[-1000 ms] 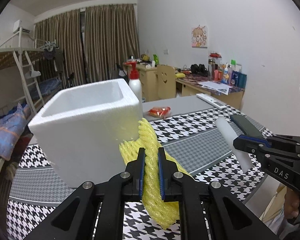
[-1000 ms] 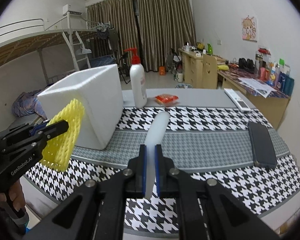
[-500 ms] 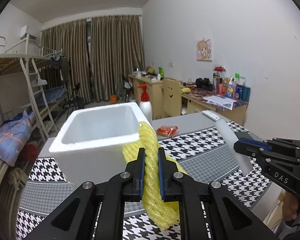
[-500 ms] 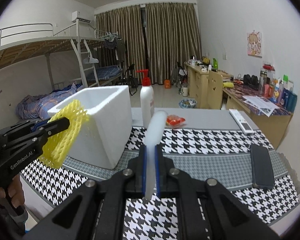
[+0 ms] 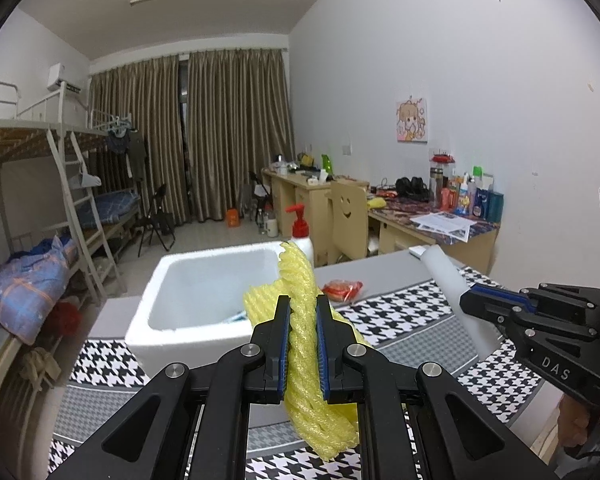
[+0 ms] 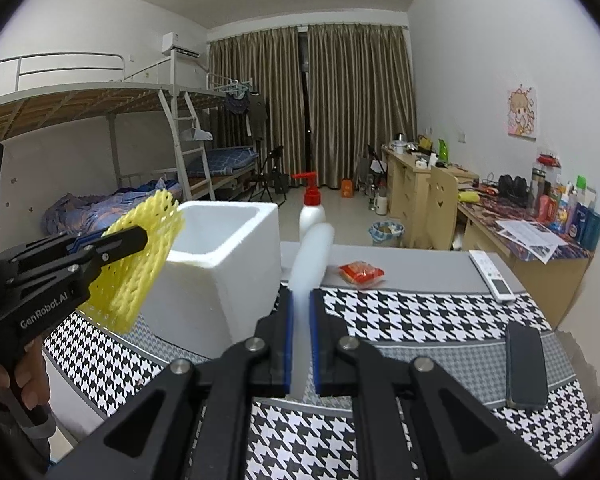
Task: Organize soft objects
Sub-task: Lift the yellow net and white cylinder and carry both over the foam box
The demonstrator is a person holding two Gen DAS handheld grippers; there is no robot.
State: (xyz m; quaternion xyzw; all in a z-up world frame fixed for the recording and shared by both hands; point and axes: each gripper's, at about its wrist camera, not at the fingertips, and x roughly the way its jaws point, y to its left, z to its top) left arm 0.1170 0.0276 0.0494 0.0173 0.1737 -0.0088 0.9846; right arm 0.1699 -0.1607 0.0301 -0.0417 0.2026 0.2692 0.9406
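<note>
Both grippers pinch loads, left gripper [image 5: 302, 344] yellow foam net [image 5: 300, 304], right gripper [image 6: 300, 344] white foam sheet [image 6: 310, 256]; recommend clearing white foam box [image 6: 224, 264] rim at frame centre before release.

Both wrist cams look fwd, prob. slightly down, sharing white foam box [image 5: 204, 292] [image 6: 224, 264] and checkered table [image 5: 412, 320] [image 6: 420, 312].

A dormitory room: bunk bed [image 6: 100, 120], desks [image 5: 432, 220], curtains [image 6: 312, 104].
</note>
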